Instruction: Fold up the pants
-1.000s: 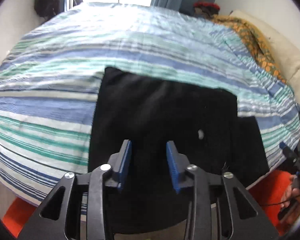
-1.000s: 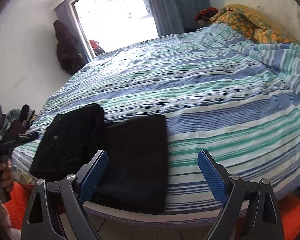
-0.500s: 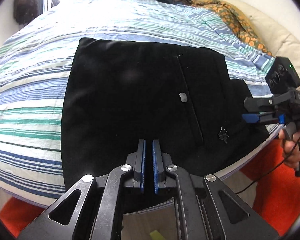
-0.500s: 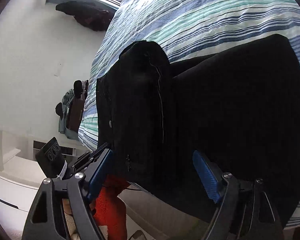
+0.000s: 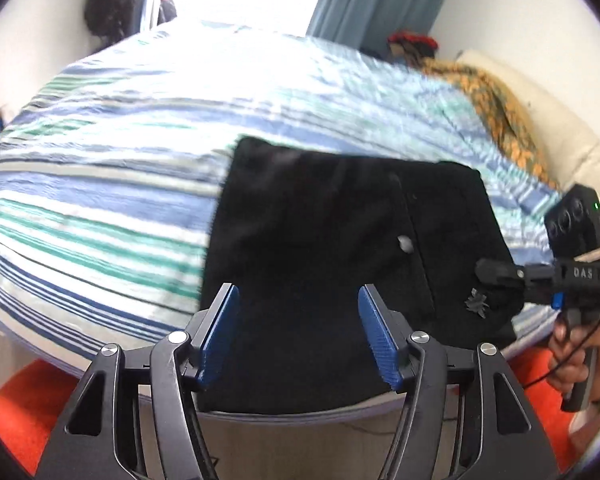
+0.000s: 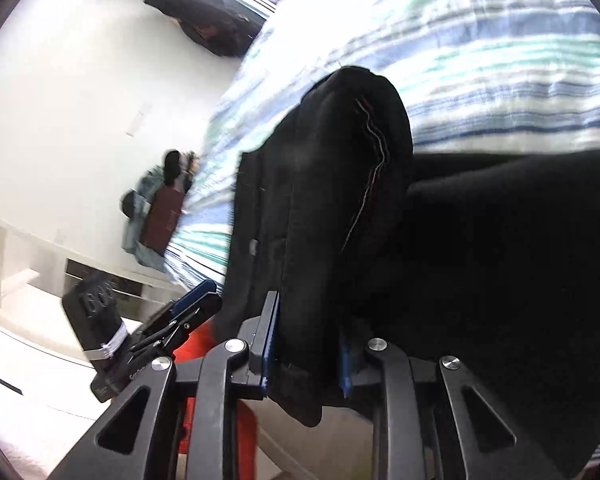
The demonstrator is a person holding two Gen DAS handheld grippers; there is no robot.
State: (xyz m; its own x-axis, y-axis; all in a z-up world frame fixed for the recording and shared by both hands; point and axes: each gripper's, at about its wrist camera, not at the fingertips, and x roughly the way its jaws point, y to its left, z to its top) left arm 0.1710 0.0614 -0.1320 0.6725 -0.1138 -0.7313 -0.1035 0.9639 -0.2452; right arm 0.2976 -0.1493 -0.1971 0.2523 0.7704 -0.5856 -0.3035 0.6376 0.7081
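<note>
Black pants (image 5: pixel 320 248) lie folded on the striped bed near its front edge. My left gripper (image 5: pixel 298 336) is open and empty, hovering just above the near part of the pants. My right gripper (image 6: pixel 306 344) is shut on a thick folded edge of the pants (image 6: pixel 340 200) and lifts it slightly. In the left wrist view the right gripper (image 5: pixel 496 274) sits at the pants' right edge. In the right wrist view the left gripper (image 6: pixel 192 306) shows at the lower left.
The striped blue, green and white bedcover (image 5: pixel 120 152) spreads behind and to the left. An orange patterned blanket (image 5: pixel 496 100) and a cream pillow (image 5: pixel 572 136) lie at the right. An orange-red rug (image 5: pixel 16 404) covers the floor below the bed edge.
My left gripper has opened and pulled back from the pants. My right gripper has closed on the folded right edge of the pants.
</note>
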